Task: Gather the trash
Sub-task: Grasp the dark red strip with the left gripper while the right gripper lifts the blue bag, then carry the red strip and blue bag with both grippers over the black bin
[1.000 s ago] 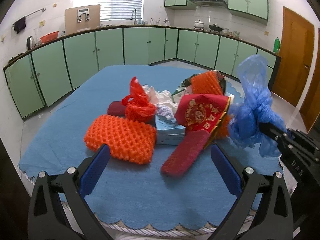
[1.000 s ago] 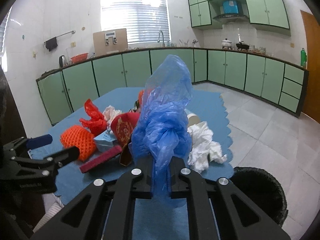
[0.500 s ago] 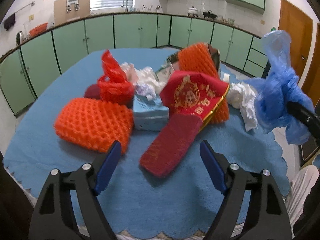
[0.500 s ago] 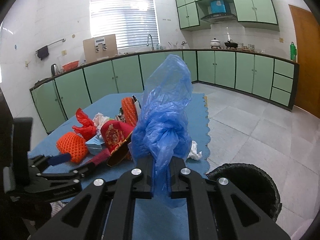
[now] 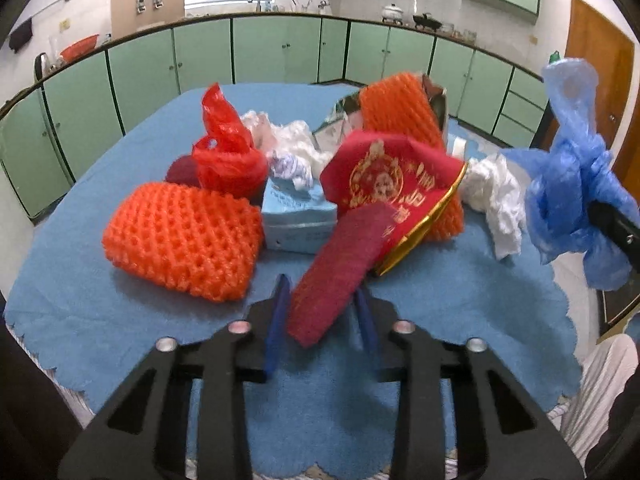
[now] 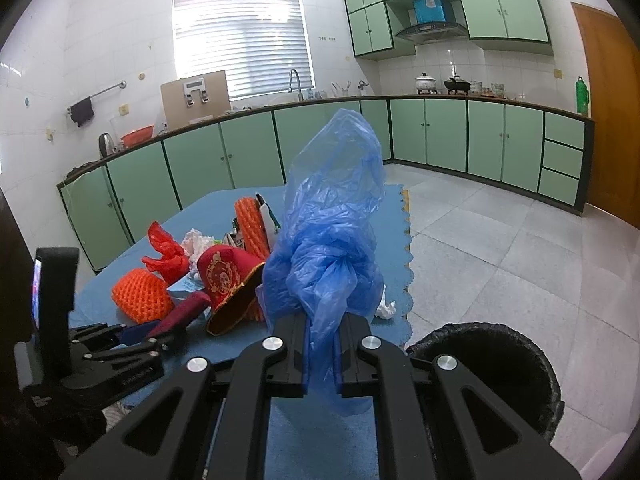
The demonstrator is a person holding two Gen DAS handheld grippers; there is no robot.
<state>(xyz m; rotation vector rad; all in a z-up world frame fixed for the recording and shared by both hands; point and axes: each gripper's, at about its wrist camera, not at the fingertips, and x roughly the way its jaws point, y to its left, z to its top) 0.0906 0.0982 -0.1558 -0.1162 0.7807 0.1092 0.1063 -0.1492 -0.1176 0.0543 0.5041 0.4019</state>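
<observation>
While the black bin (image 6: 486, 364) on the floor at four o'clock shows only dark inside, the right gripper (image 6: 323, 354) pinches a knotted, crumpled blue bag (image 6: 332, 236). The left gripper (image 5: 320, 320) clamps a dark red strip (image 5: 340, 272) on the blue cloth (image 5: 120, 320).

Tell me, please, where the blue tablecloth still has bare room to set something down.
Bare blue tablecloth runs along the near edge, left of the left gripper and below the orange foam net. Another patch lies near-right, below the white tissue. The middle, around the red pouch and light-blue box, is crowded.
</observation>
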